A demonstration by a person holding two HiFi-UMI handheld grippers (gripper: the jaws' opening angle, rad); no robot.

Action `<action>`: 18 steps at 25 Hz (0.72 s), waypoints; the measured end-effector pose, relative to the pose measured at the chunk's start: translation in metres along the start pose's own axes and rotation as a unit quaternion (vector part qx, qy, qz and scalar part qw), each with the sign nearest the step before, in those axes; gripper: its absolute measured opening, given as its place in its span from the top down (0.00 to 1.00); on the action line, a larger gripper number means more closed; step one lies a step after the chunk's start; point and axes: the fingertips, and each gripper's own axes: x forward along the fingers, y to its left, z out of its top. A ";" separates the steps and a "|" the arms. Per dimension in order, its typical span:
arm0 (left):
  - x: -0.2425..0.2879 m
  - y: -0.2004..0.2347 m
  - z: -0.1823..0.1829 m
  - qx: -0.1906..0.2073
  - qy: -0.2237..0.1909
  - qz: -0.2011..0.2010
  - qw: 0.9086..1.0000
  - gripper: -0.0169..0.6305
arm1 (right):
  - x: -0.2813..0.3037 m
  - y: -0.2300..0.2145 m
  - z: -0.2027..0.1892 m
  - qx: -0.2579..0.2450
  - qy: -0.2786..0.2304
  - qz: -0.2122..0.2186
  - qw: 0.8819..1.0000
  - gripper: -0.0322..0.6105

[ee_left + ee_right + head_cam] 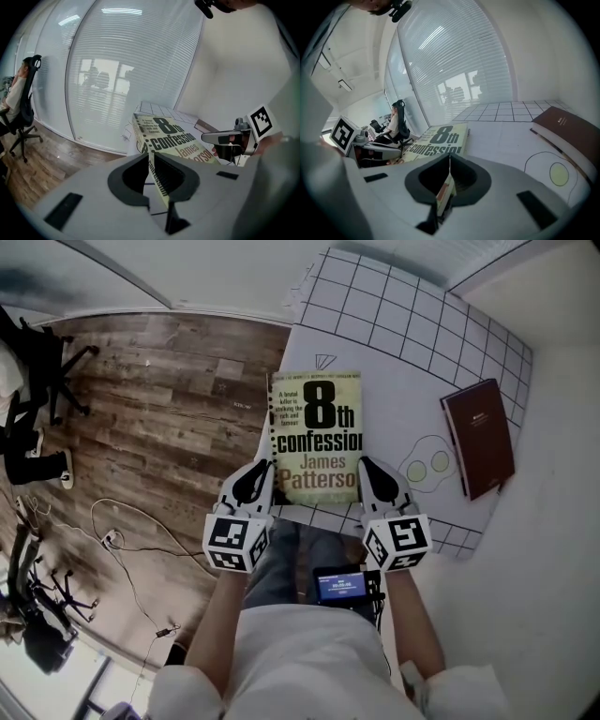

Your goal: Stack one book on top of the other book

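The paperback book (pixel 317 432) sits at the near edge of the table (pixel 403 324), toward the near left corner, cover up and title facing the person. It is gripped at both near corners.

Left gripper (pixel 262 474): the jaws are closed on the spine-side near corner. The left gripper view shows the spine running between them with no visible gap.

Right gripper (pixel 368 472): the jaws are pinched almost together on the opposite near corner, with only a thin edge of cover and pages between them.

The two-corner hold probably keeps a wide, floppy book level and stops it from twisting or fanning open during transport. Whether the far end rests on the table cannot be determined.

The brown book (pixel 479 437) lies flat at the right edge of the table, well apart from the paperback book and untouched. An outline with two yellow circles (pixel 427 465) lies between the two books.

Status: stacking not yet done. The remaining step appears to be carrying the paperback book right and lowering it squarely onto the brown book.
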 end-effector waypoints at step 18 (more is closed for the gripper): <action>0.012 -0.008 -0.004 -0.071 0.017 -0.041 0.996 0.74 | 0.021 0.008 -0.018 0.053 0.041 0.038 0.997 0.61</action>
